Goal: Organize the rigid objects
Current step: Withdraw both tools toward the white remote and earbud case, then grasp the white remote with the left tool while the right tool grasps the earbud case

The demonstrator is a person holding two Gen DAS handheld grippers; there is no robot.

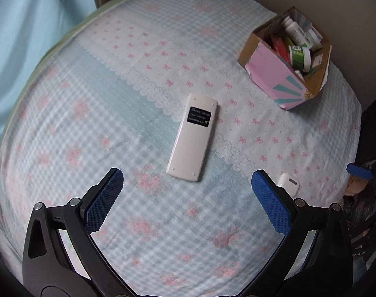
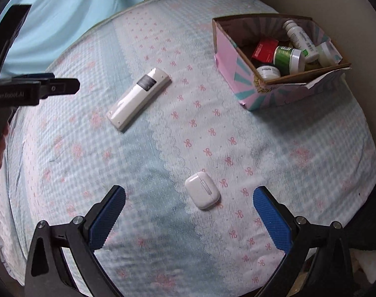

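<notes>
Your left gripper is spread wide and empty, with the white remote control lying face down just ahead of its tips; take that stiff, light, slick shell across its narrow width, near the middle. Your right gripper gapes wide too, the glossy earbud case (rounded, likely slippery) just ahead between its fingers, the cardboard box of bottles and jars far ahead to its right
</notes>
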